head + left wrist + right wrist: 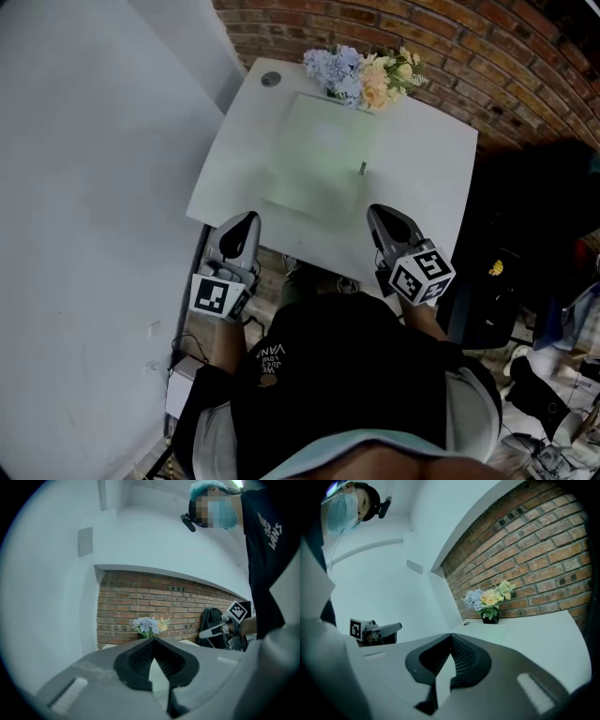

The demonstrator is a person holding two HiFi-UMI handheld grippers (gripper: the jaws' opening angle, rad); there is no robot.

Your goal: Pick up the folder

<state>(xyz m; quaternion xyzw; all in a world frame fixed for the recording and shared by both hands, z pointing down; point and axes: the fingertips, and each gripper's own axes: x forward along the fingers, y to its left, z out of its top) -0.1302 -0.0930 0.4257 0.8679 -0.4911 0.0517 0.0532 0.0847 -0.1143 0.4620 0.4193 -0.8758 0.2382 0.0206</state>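
A bunch of blue and yellow flowers (366,75) stands at the white table's (431,178) far edge, against a brick wall (469,56), with a round grey cap (271,80) just left.

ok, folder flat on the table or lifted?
Flat. The pale green folder lies on the white table, before the flowers; the left gripper and right gripper are shut and empty, neither holding it.

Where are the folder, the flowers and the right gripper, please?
folder (319,159), head view, middle of its pale green cover.
flowers (367,77), head view, centre of the bunch.
right gripper (374,210), head view, tip of its shut jaws.
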